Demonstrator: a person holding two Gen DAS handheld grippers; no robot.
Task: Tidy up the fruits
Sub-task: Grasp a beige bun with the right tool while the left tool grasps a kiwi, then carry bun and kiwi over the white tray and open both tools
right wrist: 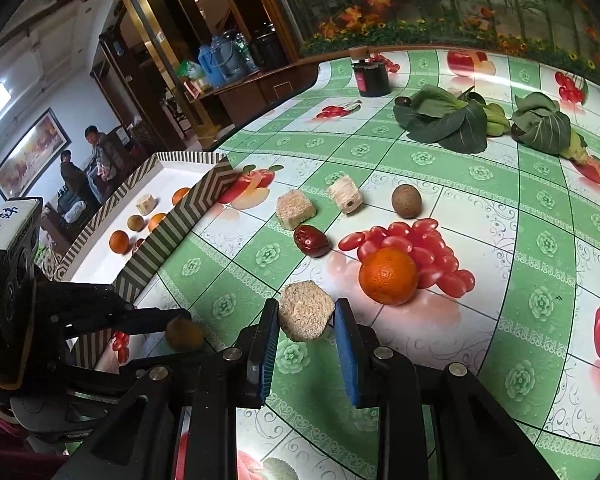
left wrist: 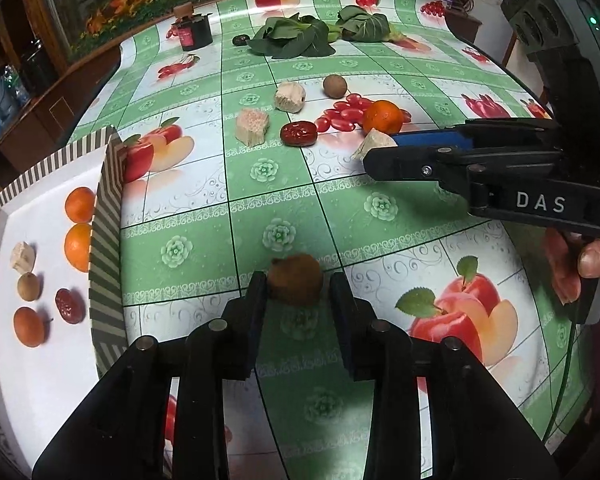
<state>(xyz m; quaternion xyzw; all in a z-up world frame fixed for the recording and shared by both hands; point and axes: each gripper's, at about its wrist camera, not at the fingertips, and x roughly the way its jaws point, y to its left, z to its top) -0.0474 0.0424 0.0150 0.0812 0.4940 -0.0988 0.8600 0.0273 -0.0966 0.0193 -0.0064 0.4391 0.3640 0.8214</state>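
In the left wrist view my left gripper [left wrist: 298, 290] hangs over the tablecloth beside the striped tray [left wrist: 104, 208]. A blurred brown round fruit [left wrist: 295, 284] lies between its pads, and a sliver of cloth shows at the right pad, so the jaws stand slightly open. My right gripper [right wrist: 306, 320] is shut on a beige fibrous chunk [right wrist: 306, 316], lifted just in front of an orange [right wrist: 388, 276]. Loose on the table are a red date [right wrist: 311, 241], two beige chunks [right wrist: 296, 208] and another brown fruit [right wrist: 406, 200]. The tray holds two oranges [left wrist: 79, 224], a date and several other pieces.
Leafy greens [left wrist: 288, 40] and a dark jar [left wrist: 196, 32] stand at the far side of the table. A person's hand [left wrist: 596, 256] holds the right gripper's handle. The tray's tall rim rises just left of my left gripper. Two people stand in a room far left.
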